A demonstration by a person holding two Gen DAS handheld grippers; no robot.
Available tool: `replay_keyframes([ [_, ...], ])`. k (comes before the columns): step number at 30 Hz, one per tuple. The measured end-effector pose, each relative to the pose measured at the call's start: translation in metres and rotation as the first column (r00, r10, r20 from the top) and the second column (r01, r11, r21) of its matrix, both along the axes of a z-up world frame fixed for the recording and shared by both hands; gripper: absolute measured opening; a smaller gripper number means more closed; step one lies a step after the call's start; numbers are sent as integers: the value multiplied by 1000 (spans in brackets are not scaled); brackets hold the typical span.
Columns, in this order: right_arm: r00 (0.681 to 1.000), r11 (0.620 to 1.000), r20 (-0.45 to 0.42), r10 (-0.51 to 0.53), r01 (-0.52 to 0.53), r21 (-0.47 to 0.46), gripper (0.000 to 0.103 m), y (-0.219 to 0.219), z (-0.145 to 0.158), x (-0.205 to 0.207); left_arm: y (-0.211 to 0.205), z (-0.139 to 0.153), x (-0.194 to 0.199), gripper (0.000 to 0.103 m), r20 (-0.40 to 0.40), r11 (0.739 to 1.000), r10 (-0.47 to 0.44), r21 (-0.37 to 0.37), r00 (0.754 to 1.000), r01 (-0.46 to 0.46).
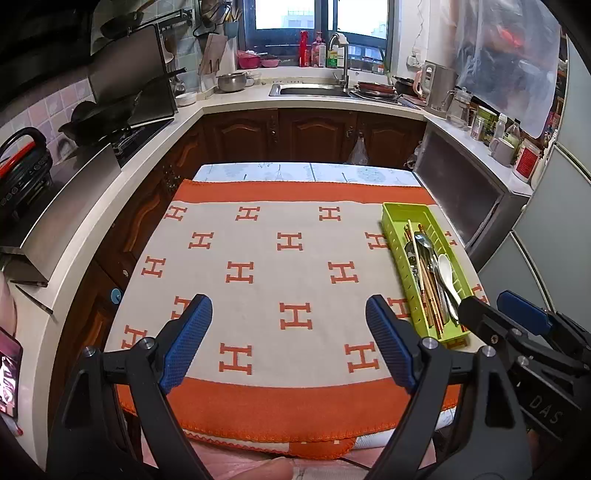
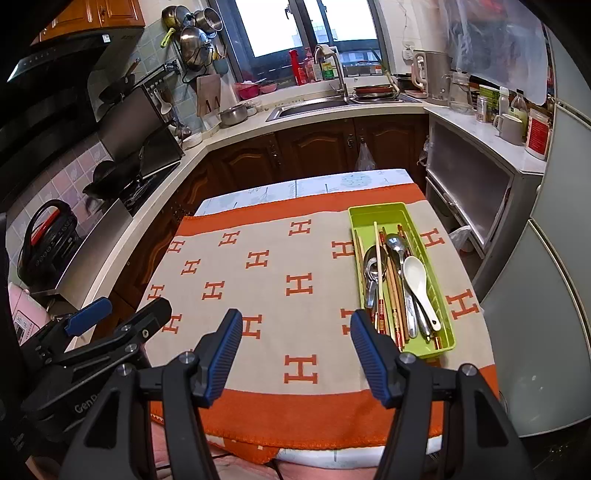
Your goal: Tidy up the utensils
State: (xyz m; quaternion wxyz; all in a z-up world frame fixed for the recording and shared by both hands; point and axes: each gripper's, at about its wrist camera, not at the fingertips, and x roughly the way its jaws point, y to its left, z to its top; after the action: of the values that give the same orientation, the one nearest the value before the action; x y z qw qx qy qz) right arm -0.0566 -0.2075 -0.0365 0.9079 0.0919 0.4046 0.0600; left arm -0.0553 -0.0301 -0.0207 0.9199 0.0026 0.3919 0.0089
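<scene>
Right gripper [image 2: 295, 354] and left gripper [image 1: 288, 343] both hover wide apart and empty, so grabbing from that jumbled green tray [image 2: 448, 325] could drag out tangled chopsticks [image 2: 391, 295] with the white spoon [image 2: 417, 280].

An orange-and-cream blanket [image 1: 258, 258] patterned with H shapes covers the table. Behind it — dark wooden cabinets [image 1: 314, 136], a steel sink [image 1: 310, 89] under the window [image 1: 317, 18].

Table [image 2: 369, 179] under orange-patterned cloth [image 2: 258, 295] bears green utensil tray [image 2: 448, 332].
</scene>
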Motion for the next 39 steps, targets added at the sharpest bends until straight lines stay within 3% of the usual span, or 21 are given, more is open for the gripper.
replay_keyframes([
  [39,1000,1000,-21,-6,6,16,61,5,-5,1,4,5,2,84,14,1000,-12,13,1000,12],
])
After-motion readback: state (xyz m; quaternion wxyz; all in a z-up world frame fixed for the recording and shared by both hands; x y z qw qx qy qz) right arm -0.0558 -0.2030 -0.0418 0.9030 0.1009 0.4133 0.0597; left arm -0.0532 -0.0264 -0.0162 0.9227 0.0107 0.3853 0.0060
